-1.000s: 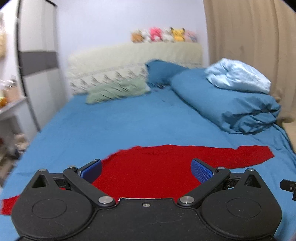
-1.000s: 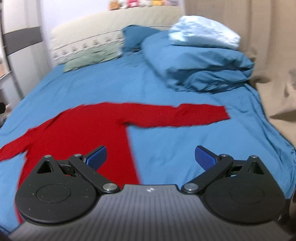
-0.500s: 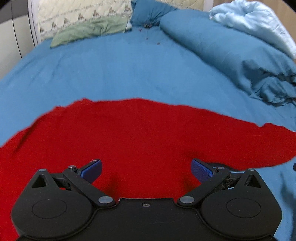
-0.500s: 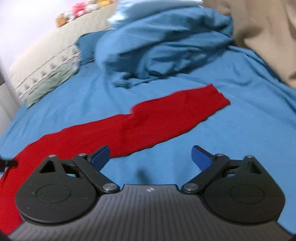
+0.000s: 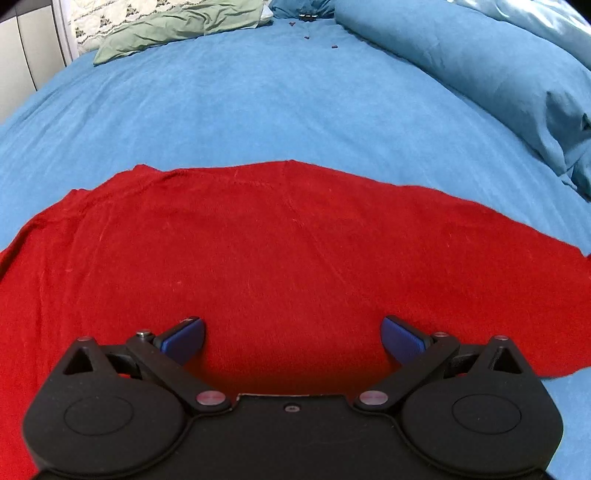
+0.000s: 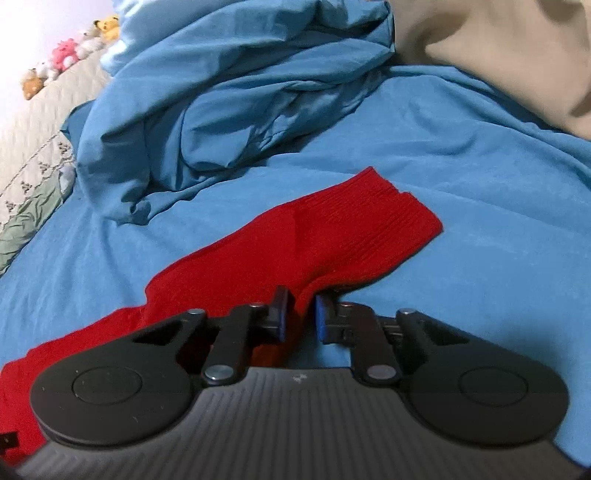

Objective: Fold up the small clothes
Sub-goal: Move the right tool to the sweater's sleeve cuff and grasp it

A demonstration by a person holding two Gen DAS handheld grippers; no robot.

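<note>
A red long-sleeved knit garment (image 5: 280,251) lies spread flat on the blue bed sheet (image 5: 258,110). My left gripper (image 5: 293,332) hovers low over the garment's body, its blue pads wide apart and nothing between them. In the right wrist view one sleeve (image 6: 354,229) stretches away to its ribbed cuff. My right gripper (image 6: 301,312) is closing on the near edge of that sleeve. A raised ridge of red cloth is pinched between its pads.
A bunched blue duvet (image 6: 221,92) is heaped just beyond the sleeve, also visible at the right as the duvet (image 5: 498,74). A green pillow (image 5: 177,29) lies at the head of the bed. A beige curtain (image 6: 498,48) hangs past the bed's right edge.
Both grippers have come down close to the bed. The left now sits over the garment's body, still open. The right rolled, reached the sleeve and closed its jaws onto the cloth.
</note>
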